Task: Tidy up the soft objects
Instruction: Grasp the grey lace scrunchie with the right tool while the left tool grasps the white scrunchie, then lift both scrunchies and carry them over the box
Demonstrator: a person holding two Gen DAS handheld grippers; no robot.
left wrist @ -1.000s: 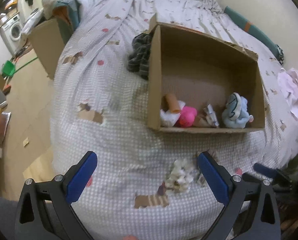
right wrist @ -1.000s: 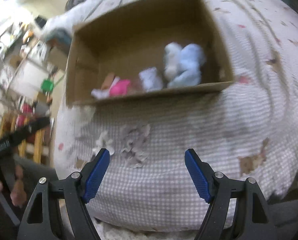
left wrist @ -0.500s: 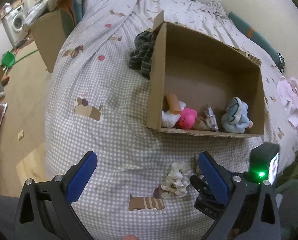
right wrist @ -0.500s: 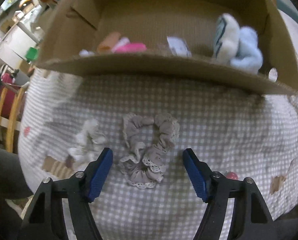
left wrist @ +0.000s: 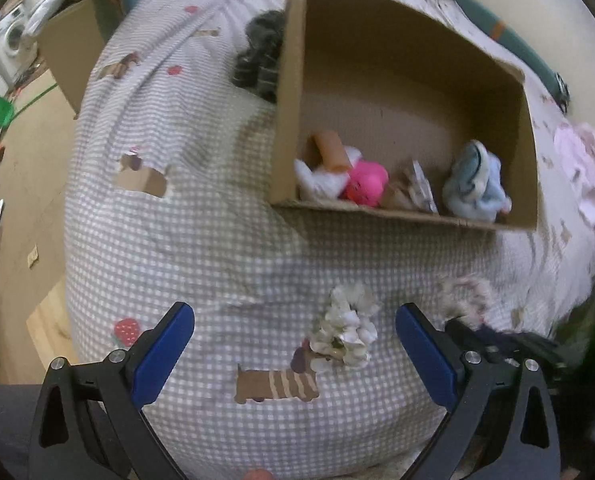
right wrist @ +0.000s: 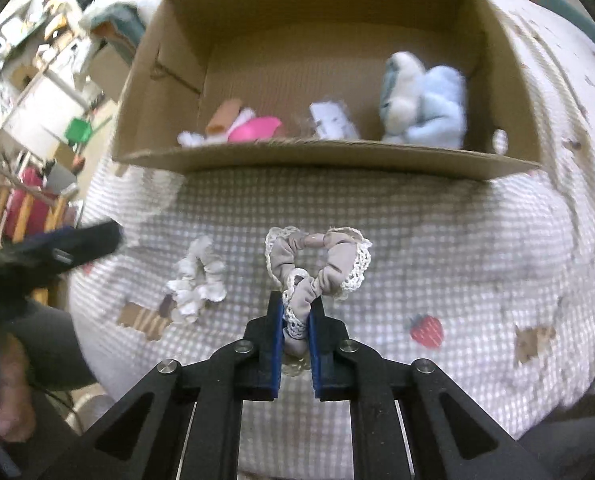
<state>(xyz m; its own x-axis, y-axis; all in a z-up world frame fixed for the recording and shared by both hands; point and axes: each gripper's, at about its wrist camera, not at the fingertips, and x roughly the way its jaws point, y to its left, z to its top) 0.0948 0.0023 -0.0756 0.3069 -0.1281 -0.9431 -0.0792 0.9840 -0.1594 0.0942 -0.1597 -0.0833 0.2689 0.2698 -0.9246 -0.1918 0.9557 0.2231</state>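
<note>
Right wrist view: our right gripper [right wrist: 296, 330] is clamped on the lower end of the grey lace-trimmed scrunchie [right wrist: 317, 264], whose loop stands out ahead of the blue pads, its long axis running roughly along the fingers. We cannot tell whether the loop touches the bedspread. The cardboard box [right wrist: 321, 156] lies directly ahead of this gripper, its near wall between the scrunchie and the toys already inside: a light blue plush [right wrist: 425, 108], a pink toy [right wrist: 255, 130] and smaller pieces. We judge that the coming move is a forward carry over that near wall.

Left wrist view: our left gripper [left wrist: 295, 344] hangs with its jaws wide apart, holding nothing. The white scrunchie [left wrist: 347, 330] lies on the bed between its pads, nearer the right-hand one, so the left hand is the nearer for it.

Both scrunchies sit near each other on a grey-and-white checked bedspread [left wrist: 201, 248] printed with dachshunds and strawberries. Beyond the bed we see bare floor, a second carton [left wrist: 71, 48] and a washing machine [left wrist: 11, 38].
</note>
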